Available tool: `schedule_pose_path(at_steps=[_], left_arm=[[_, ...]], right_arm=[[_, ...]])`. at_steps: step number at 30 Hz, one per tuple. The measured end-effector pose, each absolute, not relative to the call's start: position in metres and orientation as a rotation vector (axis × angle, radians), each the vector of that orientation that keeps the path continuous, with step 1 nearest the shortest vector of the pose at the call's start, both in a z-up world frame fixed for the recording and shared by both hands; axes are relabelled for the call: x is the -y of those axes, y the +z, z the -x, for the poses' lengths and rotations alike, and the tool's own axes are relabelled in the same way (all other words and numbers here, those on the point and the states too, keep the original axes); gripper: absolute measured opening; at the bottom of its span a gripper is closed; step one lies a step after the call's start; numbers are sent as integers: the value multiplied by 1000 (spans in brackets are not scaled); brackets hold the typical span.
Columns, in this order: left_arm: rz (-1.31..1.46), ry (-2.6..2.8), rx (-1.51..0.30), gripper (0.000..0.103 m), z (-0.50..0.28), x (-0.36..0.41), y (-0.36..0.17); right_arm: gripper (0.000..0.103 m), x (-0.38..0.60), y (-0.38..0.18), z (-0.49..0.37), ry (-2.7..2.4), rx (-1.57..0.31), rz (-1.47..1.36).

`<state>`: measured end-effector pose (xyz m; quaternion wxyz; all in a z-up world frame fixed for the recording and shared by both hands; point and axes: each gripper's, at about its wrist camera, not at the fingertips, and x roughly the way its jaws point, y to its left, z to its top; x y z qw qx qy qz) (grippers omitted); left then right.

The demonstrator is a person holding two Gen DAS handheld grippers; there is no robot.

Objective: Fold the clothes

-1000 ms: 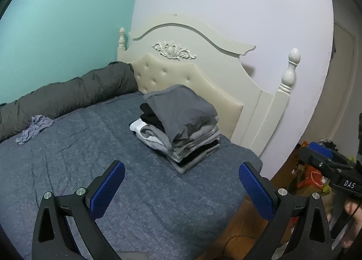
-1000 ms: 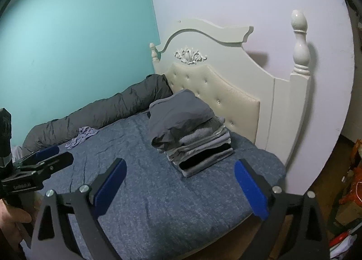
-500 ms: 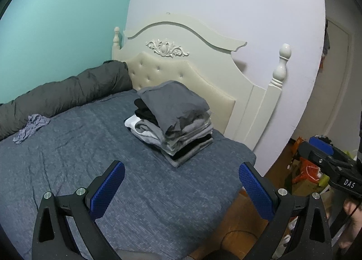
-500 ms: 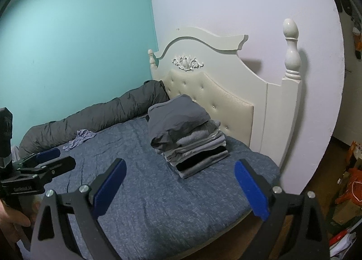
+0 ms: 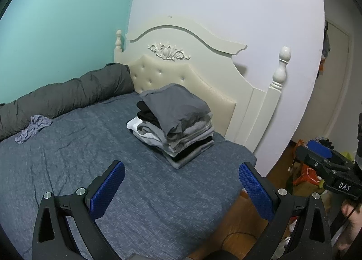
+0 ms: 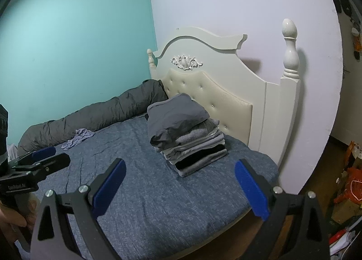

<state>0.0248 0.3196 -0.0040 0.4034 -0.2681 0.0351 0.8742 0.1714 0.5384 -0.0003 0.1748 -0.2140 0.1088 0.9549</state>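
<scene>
Both the left gripper [image 5: 181, 190] and the right gripper [image 6: 179, 188] have pulled back from the bed [image 5: 67, 158], fingers wide apart and holding nothing, so the pile of folded clothes [image 5: 176, 122] ahead of the fingers looks finished.

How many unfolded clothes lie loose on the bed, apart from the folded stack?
1. A crumpled lilac garment lies on the bed beside the rolled grey duvet, far from the stack. Others may be hidden out of view.
</scene>
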Motion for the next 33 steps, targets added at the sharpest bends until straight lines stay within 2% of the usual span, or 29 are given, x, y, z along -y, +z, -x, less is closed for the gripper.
schedule_pose_path(at_steps=[33], left_arm=[[673, 2231, -81, 103, -24, -313, -5]], right_arm=[[101, -539, -5, -173, 2687, -322, 629]])
